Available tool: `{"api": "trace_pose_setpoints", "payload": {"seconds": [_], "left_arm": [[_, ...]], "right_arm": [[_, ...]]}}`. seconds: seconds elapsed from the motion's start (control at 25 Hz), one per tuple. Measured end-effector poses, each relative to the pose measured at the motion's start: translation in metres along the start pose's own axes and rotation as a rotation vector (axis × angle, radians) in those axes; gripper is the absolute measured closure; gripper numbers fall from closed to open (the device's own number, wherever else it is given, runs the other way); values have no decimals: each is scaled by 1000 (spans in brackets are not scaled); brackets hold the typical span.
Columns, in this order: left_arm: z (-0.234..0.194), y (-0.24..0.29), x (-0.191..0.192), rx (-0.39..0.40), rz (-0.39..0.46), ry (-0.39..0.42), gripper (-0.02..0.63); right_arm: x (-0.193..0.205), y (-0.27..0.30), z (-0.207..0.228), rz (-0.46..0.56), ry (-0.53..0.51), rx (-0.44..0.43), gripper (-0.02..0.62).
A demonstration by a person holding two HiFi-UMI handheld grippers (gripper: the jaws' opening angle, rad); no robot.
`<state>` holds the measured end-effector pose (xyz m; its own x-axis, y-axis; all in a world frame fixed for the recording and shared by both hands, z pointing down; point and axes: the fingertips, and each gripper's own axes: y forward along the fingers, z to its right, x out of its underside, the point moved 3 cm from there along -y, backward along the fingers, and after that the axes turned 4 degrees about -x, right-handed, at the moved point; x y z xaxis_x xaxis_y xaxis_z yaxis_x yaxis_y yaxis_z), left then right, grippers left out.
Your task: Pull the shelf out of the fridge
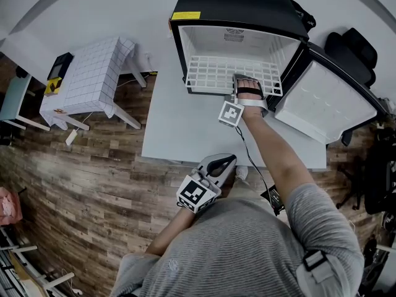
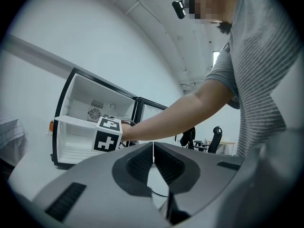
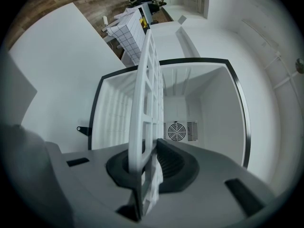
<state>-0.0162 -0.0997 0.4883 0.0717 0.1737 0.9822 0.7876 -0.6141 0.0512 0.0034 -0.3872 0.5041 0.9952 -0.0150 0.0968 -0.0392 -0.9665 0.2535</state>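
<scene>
A black mini fridge [image 1: 238,8] stands open on a white platform [image 1: 179,125]. Its white grid shelf [image 1: 216,73] sticks out a little past the fridge's front opening. My right gripper [image 1: 242,82] is shut on the shelf's front edge, right of its middle. In the right gripper view the shelf [image 3: 145,108] runs edge-on between the pads of the right gripper [image 3: 147,167], with the fridge's fan grille [image 3: 176,131] behind. My left gripper [image 1: 219,164] is held back near the person's body, shut with nothing in it. In its own view the left gripper [image 2: 153,156] faces the fridge [image 2: 80,122].
The fridge door [image 1: 325,101] hangs open to the right. A small table with a checked cloth [image 1: 93,73] stands on the wood floor at the left. A black office chair [image 1: 352,51] sits behind the door. A cable [image 1: 250,159] trails from the right gripper.
</scene>
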Motion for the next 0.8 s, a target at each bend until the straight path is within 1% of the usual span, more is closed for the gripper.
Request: {"api": "trace_pose_setpoints", "payload": {"seconds": [0.08,0.28,0.44,0.6,0.72,0.8], "left_arm": [[0,0,1,0,0,4,594],[1,-2,2,2,-1,5,594],[3,-3,4,3,-1,9,594],[4,-1,-1,9,11,13,594],[5,-2,0,13,9,13,594],[6,-2,-1,14,10,15,594]], "right_arm": [[-2,-1,-2,14,32,-14,548],[-1,-1,-2,6,17,-4,548],[-2,-5,-2,11,39,-13,548],[2,-4,0,-15,-1,6,549],[-1,-7,-1,1,38,-12,551],[-1,-8,-1,2,44,-15,551]]}}
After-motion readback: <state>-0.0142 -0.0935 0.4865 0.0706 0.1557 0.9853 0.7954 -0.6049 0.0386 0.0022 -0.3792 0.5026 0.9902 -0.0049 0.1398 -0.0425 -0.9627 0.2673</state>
